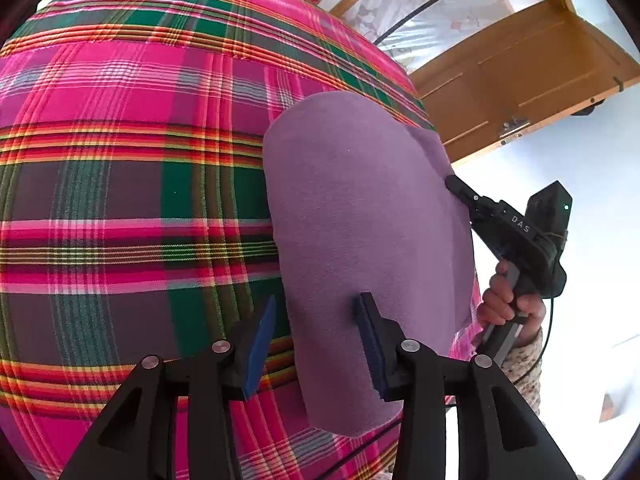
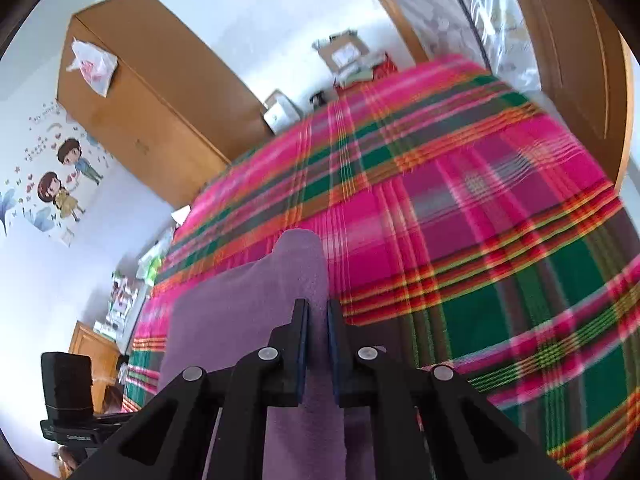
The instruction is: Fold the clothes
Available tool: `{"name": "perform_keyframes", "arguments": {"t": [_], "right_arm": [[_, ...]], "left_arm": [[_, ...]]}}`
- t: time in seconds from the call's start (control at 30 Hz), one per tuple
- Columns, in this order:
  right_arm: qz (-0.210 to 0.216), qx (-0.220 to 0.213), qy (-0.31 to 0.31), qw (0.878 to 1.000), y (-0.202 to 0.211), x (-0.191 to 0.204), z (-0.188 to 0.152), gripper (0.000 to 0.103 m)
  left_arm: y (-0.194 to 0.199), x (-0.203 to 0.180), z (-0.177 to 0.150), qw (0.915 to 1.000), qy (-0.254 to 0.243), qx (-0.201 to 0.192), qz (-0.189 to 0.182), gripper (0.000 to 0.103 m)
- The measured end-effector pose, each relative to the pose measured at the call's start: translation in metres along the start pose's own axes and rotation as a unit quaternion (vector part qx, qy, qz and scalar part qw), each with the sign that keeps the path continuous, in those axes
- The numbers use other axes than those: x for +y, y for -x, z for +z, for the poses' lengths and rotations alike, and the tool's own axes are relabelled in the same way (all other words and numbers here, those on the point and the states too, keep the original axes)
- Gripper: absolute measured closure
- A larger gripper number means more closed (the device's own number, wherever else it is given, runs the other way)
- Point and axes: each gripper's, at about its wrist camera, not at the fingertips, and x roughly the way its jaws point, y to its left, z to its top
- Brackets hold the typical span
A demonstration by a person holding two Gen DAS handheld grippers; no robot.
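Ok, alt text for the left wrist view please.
The open left gripper straddles the near edge of a folded purple fleece cloth lying on a pink, green and red plaid bedspread. At the cloth's far edge, the hand-held right gripper pinches the cloth.

bright daylight, walls washed out — fisheye bends the edges, right wrist view smeared by motion blur.

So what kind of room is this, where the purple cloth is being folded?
Most likely a bedroom in a home. The purple cloth lies on what looks like a bed with a pink plaid blanket; there is a wooden wardrobe and cartoon wall stickers.
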Motion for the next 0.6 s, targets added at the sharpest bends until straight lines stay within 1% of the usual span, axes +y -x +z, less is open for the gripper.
{"name": "perform_keyframes", "arguments": {"t": [0.17, 0.23, 0.27, 0.3, 0.37, 0.43, 0.53, 0.6], "right_arm": [[-0.05, 0.012, 0.008, 0.999, -0.016, -0.003, -0.004, 0.092], [-0.062, 0.016, 0.012, 0.998, -0.02, -0.004, -0.006, 0.091], [-0.067, 0.018, 0.014, 0.997, -0.022, -0.005, -0.007, 0.09], [-0.071, 0.019, 0.016, 0.997, -0.022, -0.005, -0.008, 0.085], [-0.08, 0.02, 0.022, 0.996, -0.021, -0.004, -0.008, 0.082], [-0.092, 0.014, 0.027, 0.995, -0.015, -0.002, -0.009, 0.08], [-0.108, -0.013, 0.055, 0.993, 0.004, 0.011, -0.016, 0.079], [-0.098, -0.028, 0.084, 0.991, 0.017, 0.025, -0.026, 0.079]], "left_arm": [[-0.002, 0.0, 0.0, 1.0, -0.002, 0.001, 0.001, 0.056], [0.0, 0.001, 0.0, 1.0, -0.002, 0.001, 0.001, 0.056], [0.001, 0.001, 0.0, 1.0, -0.001, 0.0, 0.001, 0.056], [0.003, 0.001, -0.001, 1.0, -0.001, 0.0, 0.002, 0.056], [0.005, 0.002, -0.002, 1.0, 0.0, -0.003, 0.001, 0.056], [0.007, 0.003, -0.002, 1.0, 0.0, -0.004, 0.001, 0.056], [0.008, 0.005, -0.004, 1.0, 0.004, -0.004, 0.001, 0.056], [0.009, 0.006, -0.005, 1.0, 0.006, -0.005, 0.0, 0.056]]}}
